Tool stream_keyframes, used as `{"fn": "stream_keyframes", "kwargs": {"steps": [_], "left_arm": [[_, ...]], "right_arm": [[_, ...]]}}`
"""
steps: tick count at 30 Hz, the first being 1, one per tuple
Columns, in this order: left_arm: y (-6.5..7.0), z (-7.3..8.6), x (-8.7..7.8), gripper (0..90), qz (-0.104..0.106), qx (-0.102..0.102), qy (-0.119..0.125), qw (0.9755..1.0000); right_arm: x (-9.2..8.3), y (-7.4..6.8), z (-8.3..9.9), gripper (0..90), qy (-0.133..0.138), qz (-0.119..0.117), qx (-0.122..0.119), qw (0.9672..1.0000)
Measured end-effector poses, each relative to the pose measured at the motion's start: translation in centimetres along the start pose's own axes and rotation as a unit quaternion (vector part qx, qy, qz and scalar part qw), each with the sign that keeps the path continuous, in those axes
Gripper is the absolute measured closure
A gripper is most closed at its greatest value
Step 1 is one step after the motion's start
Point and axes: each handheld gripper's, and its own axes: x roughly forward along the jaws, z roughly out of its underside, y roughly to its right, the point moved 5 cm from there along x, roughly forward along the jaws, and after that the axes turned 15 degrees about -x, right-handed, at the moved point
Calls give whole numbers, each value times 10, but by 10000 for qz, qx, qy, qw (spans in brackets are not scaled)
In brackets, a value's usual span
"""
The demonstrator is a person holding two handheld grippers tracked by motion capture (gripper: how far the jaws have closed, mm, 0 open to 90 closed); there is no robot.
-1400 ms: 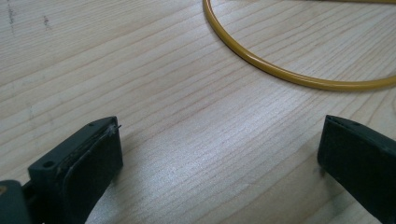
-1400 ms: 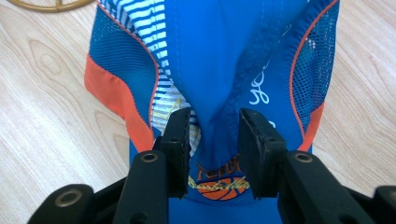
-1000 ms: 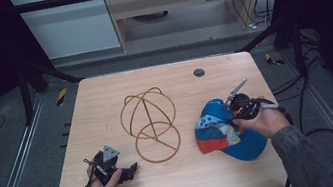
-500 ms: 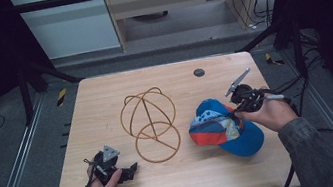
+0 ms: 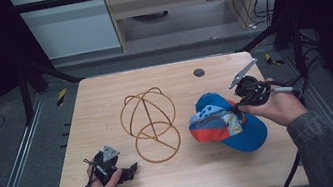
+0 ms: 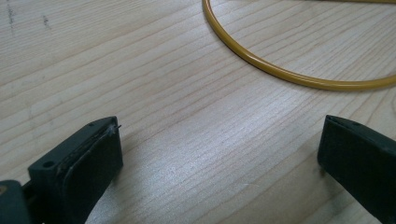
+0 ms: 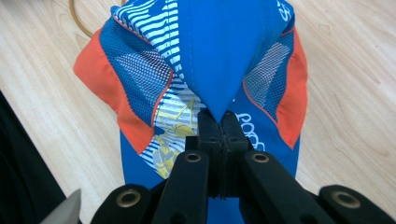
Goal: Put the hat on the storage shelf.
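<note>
One blue mesh-panelled cap (image 5: 227, 123) hung pinched by the right tool (image 5: 240, 102); one wire stand (image 5: 152, 125) stood mid-bench; left tool (image 5: 133, 168) spread.

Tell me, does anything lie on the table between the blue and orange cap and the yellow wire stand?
Nothing visible does. The blue and orange fabric cap, pinched by the right gripper, hangs beside the yellow wire stand; bare wooden table lies between them.

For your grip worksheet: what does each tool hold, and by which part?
The right tool pinches the cap by a fold of blue crown fabric. The left tool is open, holding nothing.
</note>
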Motion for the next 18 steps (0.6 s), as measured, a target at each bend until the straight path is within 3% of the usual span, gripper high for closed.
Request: {"fn": "stream_keyframes", "kwargs": {"steps": [6,18], "left_arm": [[0,0,0,0,1,-14,10,10000],[0,0,0,0,-7,4,-2,10000]], "right_arm": [[-21,1,-10,900,48,65,-106,9999],[-65,1,-49,900,155,240,-445,9986]]}}
